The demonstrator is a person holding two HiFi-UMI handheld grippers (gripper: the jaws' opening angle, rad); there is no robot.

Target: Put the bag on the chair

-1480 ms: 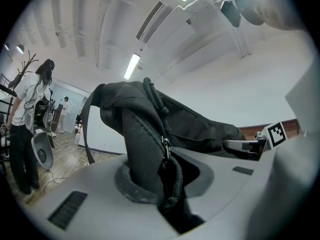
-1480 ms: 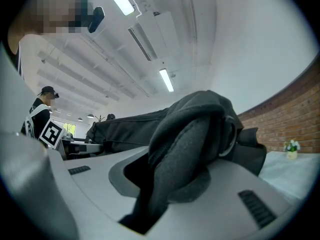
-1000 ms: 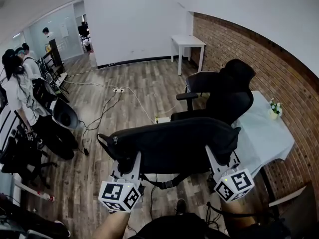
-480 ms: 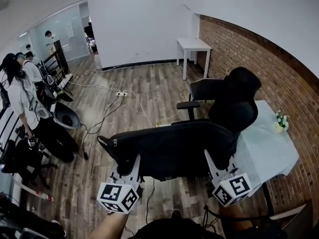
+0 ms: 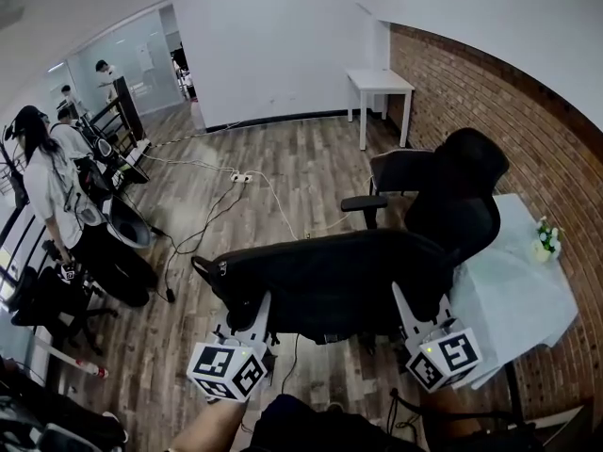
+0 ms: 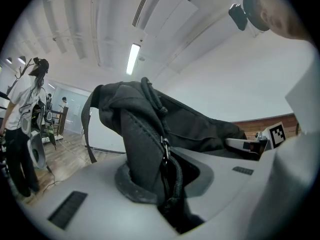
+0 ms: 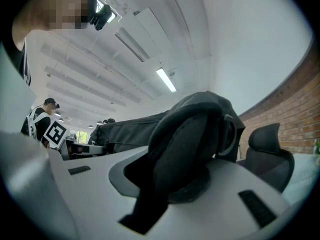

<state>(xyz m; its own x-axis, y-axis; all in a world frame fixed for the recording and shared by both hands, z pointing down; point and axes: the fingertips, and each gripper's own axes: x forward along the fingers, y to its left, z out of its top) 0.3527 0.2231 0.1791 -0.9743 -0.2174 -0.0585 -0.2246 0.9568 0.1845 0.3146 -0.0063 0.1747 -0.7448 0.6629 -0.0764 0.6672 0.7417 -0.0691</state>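
Nearest, low in the head view: left gripper (image 5: pixel 256 311) clamped on one end of the black bag (image 5: pixel 330 276), pinching fabric right beside a zip and cord. Right gripper (image 5: pixel 403 301) clamped on the other end, biting a thick padded fold. Bag stretched between the two, hanging in the air above the wood floor (image 5: pixel 311 158), not yet resting on anything. Just beyond the bag: black office chair (image 5: pixel 452 201), seat largely hidden behind the load, backrest and headrest rising to the right, one armrest (image 5: pixel 363 202) jutting left.

Probably mid-carry, with the set-down to come. To do it well: hold both ends level, lift clear of the near armrest, swing forward and right, lower the middle onto the seat, and open the jaws only after settling the weight there. Mind the loose strap (image 6: pixel 88 134) at the left end; likely to snag on the armrest.

Bag zipped as far as visible, contents impossible to tell. Right of the chair, a table under a pale cloth (image 5: pixel 513 295) bearing a small pot (image 5: pixel 545 243) of flowers. Farther back, a white table (image 5: pixel 380 81) against the wall.
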